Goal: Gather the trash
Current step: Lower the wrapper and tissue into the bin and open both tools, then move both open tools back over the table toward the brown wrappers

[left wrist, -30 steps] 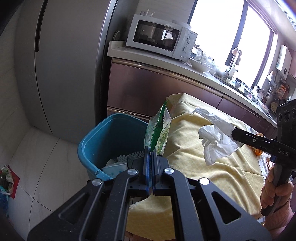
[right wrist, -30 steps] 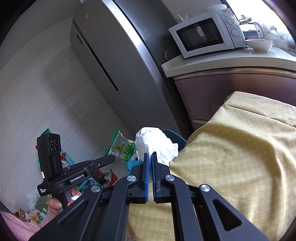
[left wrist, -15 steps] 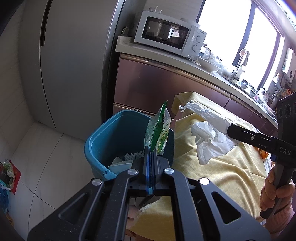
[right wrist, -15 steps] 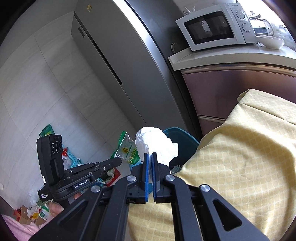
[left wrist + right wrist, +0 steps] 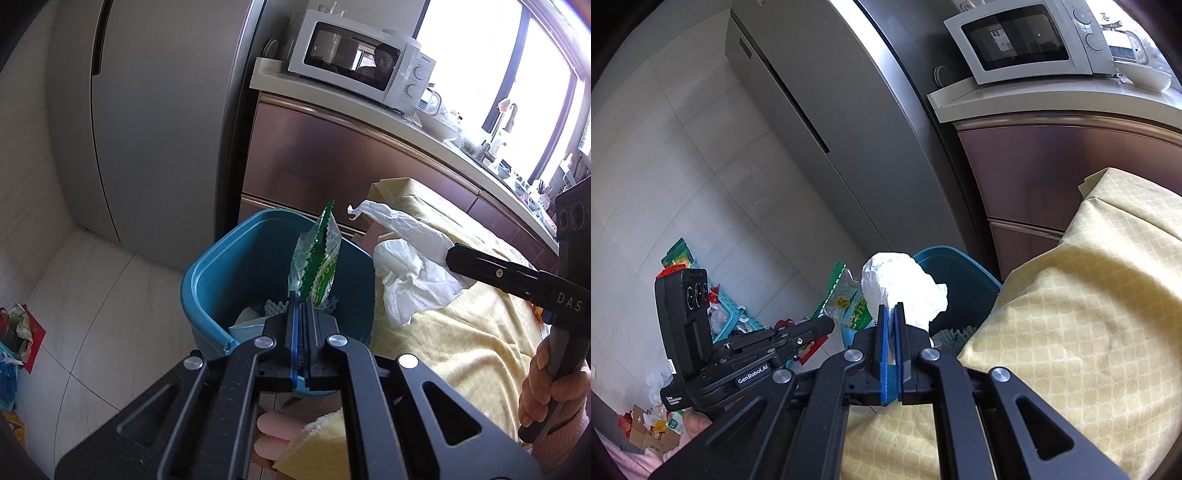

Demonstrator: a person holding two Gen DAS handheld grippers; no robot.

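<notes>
The green snack wrapper (image 5: 316,258) stands upright, its long axis toward twelve o'clock, crinkled clear film with green print, above the blue bin (image 5: 236,266). We see the left gripper (image 5: 303,314) clamped on its lower edge. At three o'clock, the right gripper (image 5: 891,314) pinches a crumpled white tissue (image 5: 901,284) beside the yellow tablecloth (image 5: 1089,314). Against the earlier frames, both pieces now sit closer over the bin's opening.
</notes>
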